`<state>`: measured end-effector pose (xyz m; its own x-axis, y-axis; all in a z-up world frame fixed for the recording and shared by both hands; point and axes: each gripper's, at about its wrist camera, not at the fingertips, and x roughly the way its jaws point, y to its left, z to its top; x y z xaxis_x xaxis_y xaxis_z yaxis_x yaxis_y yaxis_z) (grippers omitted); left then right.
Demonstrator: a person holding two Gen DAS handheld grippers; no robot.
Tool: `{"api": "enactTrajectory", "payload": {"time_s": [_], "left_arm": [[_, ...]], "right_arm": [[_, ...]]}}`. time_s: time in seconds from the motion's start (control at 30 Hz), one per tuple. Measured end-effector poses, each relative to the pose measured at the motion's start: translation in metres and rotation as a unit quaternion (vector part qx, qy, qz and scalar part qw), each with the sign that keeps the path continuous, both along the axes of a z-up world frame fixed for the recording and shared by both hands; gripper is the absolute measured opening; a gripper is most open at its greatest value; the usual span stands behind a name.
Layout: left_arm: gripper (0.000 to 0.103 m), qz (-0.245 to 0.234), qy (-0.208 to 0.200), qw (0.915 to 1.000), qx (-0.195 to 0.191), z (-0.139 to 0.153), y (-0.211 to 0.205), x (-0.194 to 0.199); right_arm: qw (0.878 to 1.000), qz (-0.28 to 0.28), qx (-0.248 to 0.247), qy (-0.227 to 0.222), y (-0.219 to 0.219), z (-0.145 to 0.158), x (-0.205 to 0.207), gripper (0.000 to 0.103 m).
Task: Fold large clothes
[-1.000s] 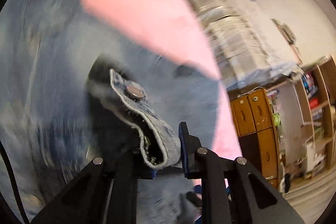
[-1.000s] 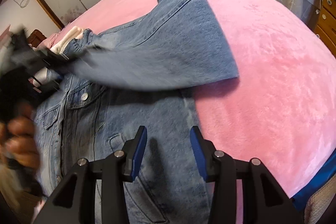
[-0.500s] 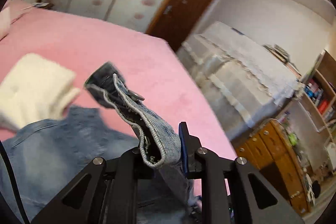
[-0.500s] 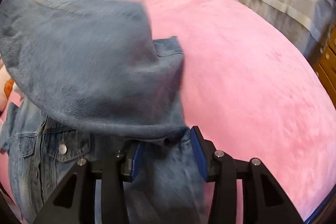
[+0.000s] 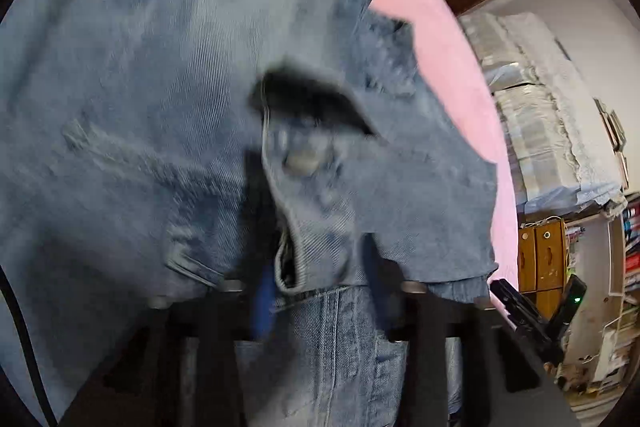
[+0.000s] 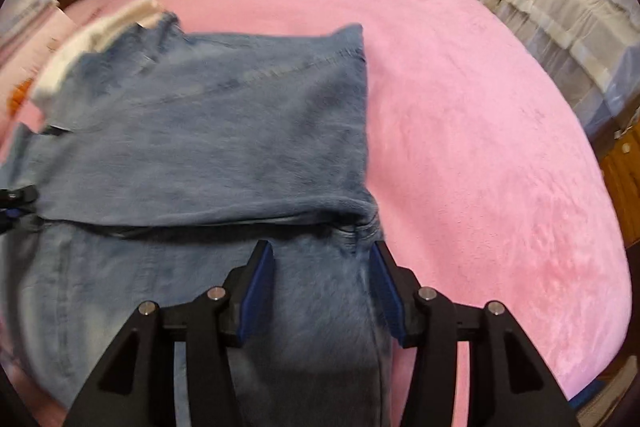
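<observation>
Now the denim jacket [image 6: 208,147] lies on the pink bed [image 6: 480,147], one sleeve folded across its body. Left gripper [image 5: 320,303]: jaws have just been opening, the buttoned cuff [image 5: 304,195] loose between them. Right gripper [image 6: 324,291]: jaws also just opening, standing apart over the jacket's edge, gripping nothing.
</observation>
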<state>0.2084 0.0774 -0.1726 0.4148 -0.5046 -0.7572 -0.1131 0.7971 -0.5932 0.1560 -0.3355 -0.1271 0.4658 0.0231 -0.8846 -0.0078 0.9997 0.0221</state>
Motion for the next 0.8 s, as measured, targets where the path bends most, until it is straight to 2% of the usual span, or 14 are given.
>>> {"api": "enactTrajectory", "payload": {"time_s": [0.03, 0.07, 0.1, 0.17, 0.2, 0.27, 0.4, 0.53, 0.6, 0.63, 0.67, 0.73, 0.77, 0.8], "left_arm": [[0.064, 0.003, -0.023, 0.9997, 0.007, 0.011, 0.004, 0.000], [0.067, 0.005, -0.039, 0.9992, 0.010, 0.019, 0.003, 0.002], [0.068, 0.006, -0.057, 0.9983, 0.008, 0.028, 0.006, 0.006], [0.070, 0.014, -0.075, 0.9971, 0.004, 0.039, 0.014, 0.024], [0.070, 0.019, -0.074, 0.9970, 0.004, 0.043, 0.016, 0.035], [0.070, 0.027, -0.065, 0.9975, -0.007, 0.038, 0.022, 0.059], [0.068, 0.030, -0.003, 0.9986, -0.044, 0.007, 0.022, 0.106], [0.065, 0.000, 0.034, 0.9989, -0.032, -0.021, 0.006, 0.123], [0.065, -0.012, 0.034, 0.9992, -0.018, -0.025, -0.003, 0.124], [0.054, -0.025, 0.031, 0.9991, -0.018, -0.023, -0.007, 0.125], [0.033, -0.040, 0.031, 0.9984, -0.025, -0.023, -0.011, 0.125], [0.011, -0.060, 0.044, 0.9971, -0.016, -0.027, -0.025, 0.126], [0.009, -0.067, 0.046, 0.9966, -0.005, -0.026, -0.030, 0.125], [0.008, -0.075, 0.042, 0.9962, 0.017, -0.024, -0.036, 0.123]], "right_arm": [[1.000, 0.004, 0.012, -0.006, 0.000, 0.008, -0.003, 0.054], [1.000, 0.008, 0.023, -0.012, 0.000, 0.016, -0.004, 0.060], [0.999, 0.010, 0.036, -0.025, 0.000, 0.028, -0.004, 0.070], [0.998, 0.004, 0.053, -0.042, -0.003, 0.040, 0.003, 0.080], [0.997, -0.004, 0.064, -0.051, -0.005, 0.046, 0.012, 0.080], [0.996, -0.019, 0.067, -0.056, -0.010, 0.048, 0.032, 0.080], [0.994, -0.059, 0.073, -0.049, -0.022, 0.038, 0.091, 0.080], [0.994, -0.082, 0.058, -0.036, -0.030, 0.019, 0.145, 0.080], [0.995, -0.083, 0.049, -0.024, -0.031, 0.009, 0.163, 0.080], [0.995, -0.082, 0.046, -0.015, -0.031, 0.002, 0.172, 0.080], [0.996, -0.080, 0.041, -0.008, -0.030, -0.004, 0.176, 0.078], [0.997, -0.070, 0.030, 0.003, -0.027, -0.016, 0.183, 0.063], [0.998, -0.063, 0.029, 0.010, -0.026, -0.021, 0.184, 0.049], [0.998, -0.052, 0.039, 0.017, -0.025, -0.026, 0.185, 0.042]]}}
